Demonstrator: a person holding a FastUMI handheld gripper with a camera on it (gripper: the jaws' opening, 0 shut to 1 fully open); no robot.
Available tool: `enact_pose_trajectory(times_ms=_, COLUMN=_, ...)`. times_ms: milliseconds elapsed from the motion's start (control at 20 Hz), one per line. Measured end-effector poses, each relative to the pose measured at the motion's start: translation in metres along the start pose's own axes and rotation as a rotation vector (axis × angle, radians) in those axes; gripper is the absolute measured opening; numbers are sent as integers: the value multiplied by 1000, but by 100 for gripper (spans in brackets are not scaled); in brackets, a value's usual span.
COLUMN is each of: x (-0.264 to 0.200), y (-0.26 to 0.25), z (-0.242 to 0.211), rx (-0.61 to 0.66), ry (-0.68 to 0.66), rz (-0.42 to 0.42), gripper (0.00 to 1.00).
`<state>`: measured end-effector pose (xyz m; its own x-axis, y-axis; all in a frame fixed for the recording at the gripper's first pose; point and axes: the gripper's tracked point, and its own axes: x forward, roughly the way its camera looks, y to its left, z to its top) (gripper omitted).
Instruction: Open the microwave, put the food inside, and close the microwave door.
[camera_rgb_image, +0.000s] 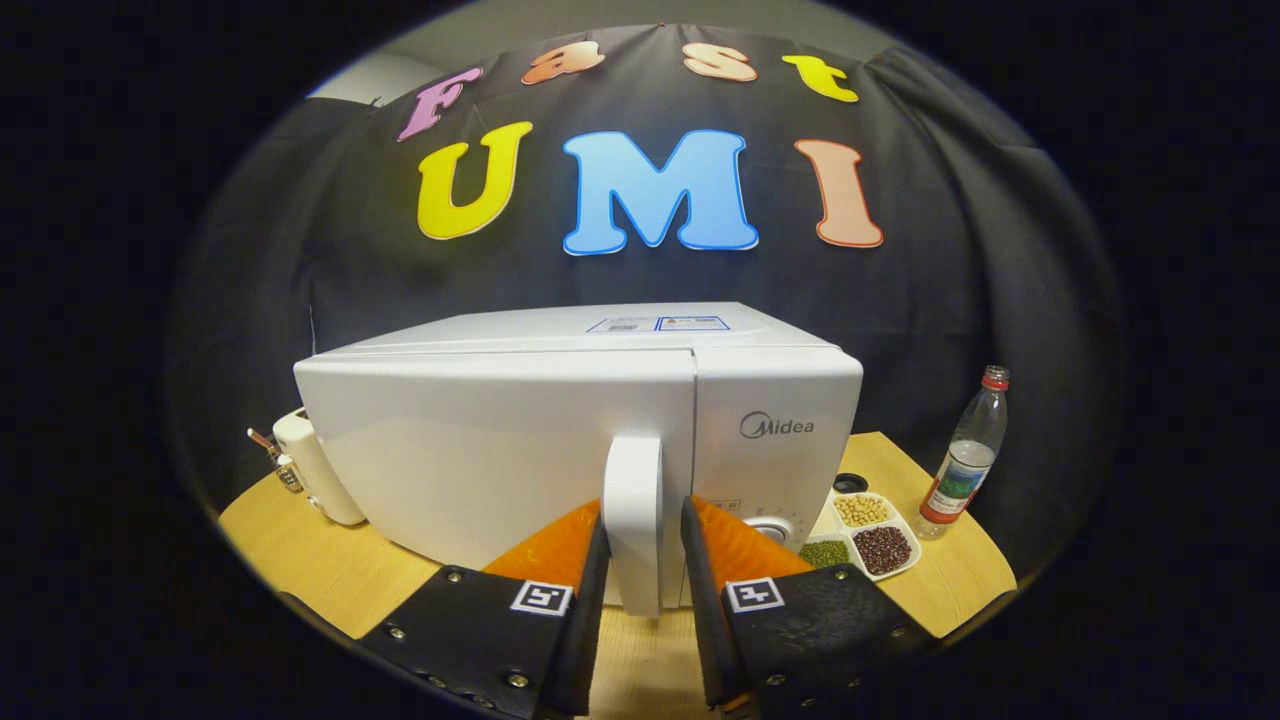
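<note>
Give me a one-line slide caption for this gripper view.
Gripper fingers straddling the closed microwave door's handle, a tray of beans and bottle alongside.

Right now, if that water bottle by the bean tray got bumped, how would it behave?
The bottle stands tall and narrow on the table, so it would probably tip easily. Its round body suggests it would then roll. It looks like thin clear plastic, likely light. The gripper straddles the microwave's handle, well away from it.

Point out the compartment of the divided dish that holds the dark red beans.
The dark red beans fill the divided dish compartment nearest the bottle; green beans lie beside the gripper, pale ones behind.
</note>
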<state>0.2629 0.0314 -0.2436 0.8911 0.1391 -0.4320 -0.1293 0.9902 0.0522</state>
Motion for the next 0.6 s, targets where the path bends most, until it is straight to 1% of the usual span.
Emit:
enact_pose_trajectory(times_ms=50, x=6, y=8, z=-1, rx=1, ry=2, rz=13, gripper=42)
enact_pose_trajectory(times_ms=100, x=0, y=7, z=7, rx=-20, ry=-11, rz=-5, gripper=23)
enact_pose_trajectory(times_ms=200, x=1, y=4, z=1, rx=-33, ry=-5, rz=-27, gripper=23)
enact_pose_trajectory(times_ms=250, x=0, y=5, z=2, rx=-27, ry=-3, rz=-23, gripper=16)
enact_pose_trajectory(times_ms=350, x=-1, y=8, z=0, rx=-9, ry=18, rz=5, gripper=16)
enact_pose_trajectory(times_ms=400, x=-4, y=7, z=2, rx=-20, ry=18, rz=7, gripper=9)
enact_pose_trajectory(times_ms=500, x=-8, y=8, z=-3, rx=-16, ry=52, rz=12, gripper=9)
enact_pose_trajectory(times_ms=600, x=-27, y=15, z=-7, rx=-46, ry=32, rz=18, gripper=9)
